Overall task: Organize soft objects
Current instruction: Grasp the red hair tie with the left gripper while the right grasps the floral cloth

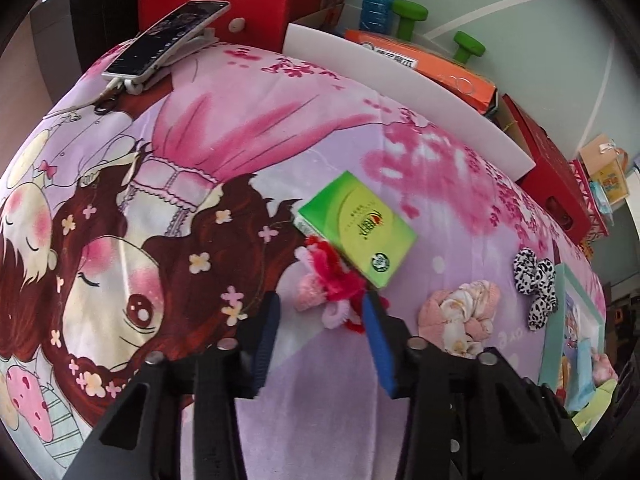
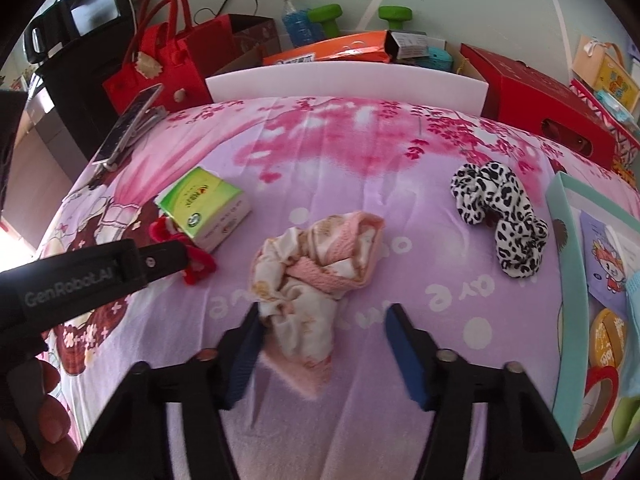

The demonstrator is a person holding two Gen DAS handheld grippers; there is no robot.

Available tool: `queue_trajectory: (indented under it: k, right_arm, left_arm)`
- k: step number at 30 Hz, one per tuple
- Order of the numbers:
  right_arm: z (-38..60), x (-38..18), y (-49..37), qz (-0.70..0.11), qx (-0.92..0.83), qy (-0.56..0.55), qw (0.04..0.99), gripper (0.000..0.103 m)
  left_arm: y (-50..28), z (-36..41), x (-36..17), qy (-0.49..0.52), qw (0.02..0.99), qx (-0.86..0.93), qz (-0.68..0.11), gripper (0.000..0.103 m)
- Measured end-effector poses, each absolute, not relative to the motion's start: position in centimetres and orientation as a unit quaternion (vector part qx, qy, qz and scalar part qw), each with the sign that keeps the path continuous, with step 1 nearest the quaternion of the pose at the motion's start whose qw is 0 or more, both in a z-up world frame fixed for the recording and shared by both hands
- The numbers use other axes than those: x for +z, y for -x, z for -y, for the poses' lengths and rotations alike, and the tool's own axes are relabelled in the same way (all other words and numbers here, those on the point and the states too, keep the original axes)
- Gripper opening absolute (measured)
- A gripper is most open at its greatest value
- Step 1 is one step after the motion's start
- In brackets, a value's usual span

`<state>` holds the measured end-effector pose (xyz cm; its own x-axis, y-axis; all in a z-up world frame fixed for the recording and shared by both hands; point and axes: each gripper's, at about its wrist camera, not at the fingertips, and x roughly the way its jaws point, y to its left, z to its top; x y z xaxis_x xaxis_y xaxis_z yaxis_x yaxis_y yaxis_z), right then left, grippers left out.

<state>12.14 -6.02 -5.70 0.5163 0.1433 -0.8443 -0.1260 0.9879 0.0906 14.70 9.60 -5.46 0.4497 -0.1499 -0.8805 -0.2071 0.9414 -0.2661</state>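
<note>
Two open tools [image 1: 320, 312] [image 2: 322, 322] over soft bundles [image 2: 316, 264].

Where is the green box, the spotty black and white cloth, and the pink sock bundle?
green box [image 1: 358, 226], left wrist view, middle of its top face.
spotty black and white cloth [image 2: 498, 218], right wrist view, middle of the fabric.
pink sock bundle [image 2: 316, 268], right wrist view, its knotted middle.

I cannot read the small print on the green box [image 1: 357, 227] — too fine in both views. The red-and-pink fuzzy bundle [image 1: 334, 286] is partly hidden behind my left gripper's [image 1: 320, 322] right pad, and in the right wrist view the left gripper's arm covers most of it. The teal box [image 2: 568, 264] is cut off by the frame edge — its contents show only in part.
</note>
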Motion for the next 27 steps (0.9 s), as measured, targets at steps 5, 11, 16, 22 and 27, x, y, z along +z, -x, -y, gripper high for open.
queue_trajectory:
  k: [5, 11, 16, 22, 27]
  right_arm:
    - [5.6, -5.6, -12.0, -0.484, 0.088, -0.003, 0.871, 0.033]
    - [5.5, -5.6, -12.0, -0.486, 0.096, -0.007, 0.868, 0.019]
    - [5.5, -5.8, -11.9, -0.489, 0.096, -0.007, 0.867, 0.014]
    - [5.8, -5.1, -11.8, -0.481, 0.097, -0.011, 0.871, 0.012]
    - [6.3, -4.2, -11.6, -0.471, 0.093, -0.014, 0.877, 0.012]
  left_arm:
    - [-14.5, -9.4, -5.4, 0.173, 0.834, 0.007, -0.523, 0.027]
    - [-14.4, -9.6, -5.4, 0.18, 0.833, 0.004, -0.523, 0.019]
    - [-14.2, -9.7, -5.5, 0.178, 0.83, 0.01, -0.528, 0.01]
    - [-14.1, -9.9, -5.2, 0.182, 0.832, 0.009, -0.524, 0.01]
    - [-13.8, -10.4, -4.6, 0.2, 0.833, 0.003, -0.516, 0.009]
